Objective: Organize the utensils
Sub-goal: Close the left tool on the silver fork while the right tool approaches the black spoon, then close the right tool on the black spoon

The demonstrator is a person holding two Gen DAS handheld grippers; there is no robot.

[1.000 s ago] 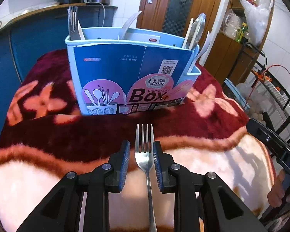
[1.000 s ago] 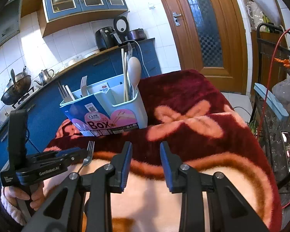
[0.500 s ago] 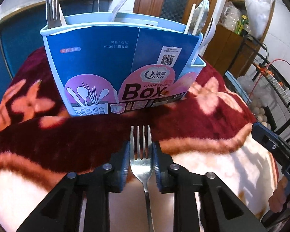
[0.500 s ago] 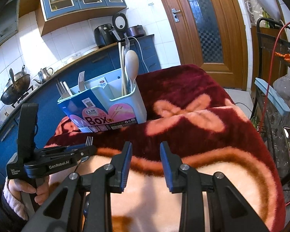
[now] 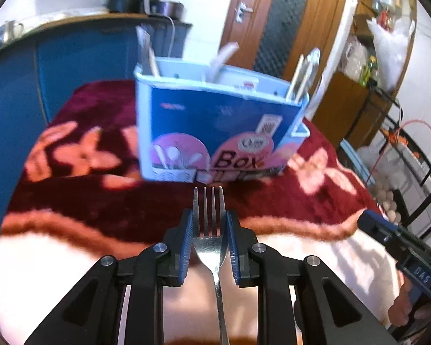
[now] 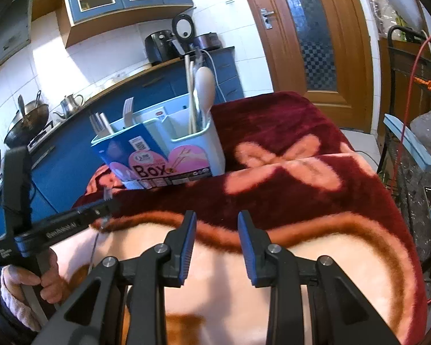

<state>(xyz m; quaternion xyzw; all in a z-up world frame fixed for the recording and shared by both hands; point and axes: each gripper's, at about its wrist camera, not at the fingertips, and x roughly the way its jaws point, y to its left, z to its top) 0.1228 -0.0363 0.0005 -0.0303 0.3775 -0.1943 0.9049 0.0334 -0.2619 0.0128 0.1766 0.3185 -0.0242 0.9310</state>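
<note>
Left wrist view: the left gripper (image 5: pixel 209 230) is clamping its jaws on a fork (image 5: pixel 210 224) at lower centre, the utensil box (image 5: pixel 215 126) standing above. Right wrist view: the right gripper (image 6: pixel 217 238) is holding its jaws apart, empty, at lower centre; the box sits upper left of centre.

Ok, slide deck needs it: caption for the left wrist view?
Left gripper holds a fork, tines toward the utensil box.
</note>
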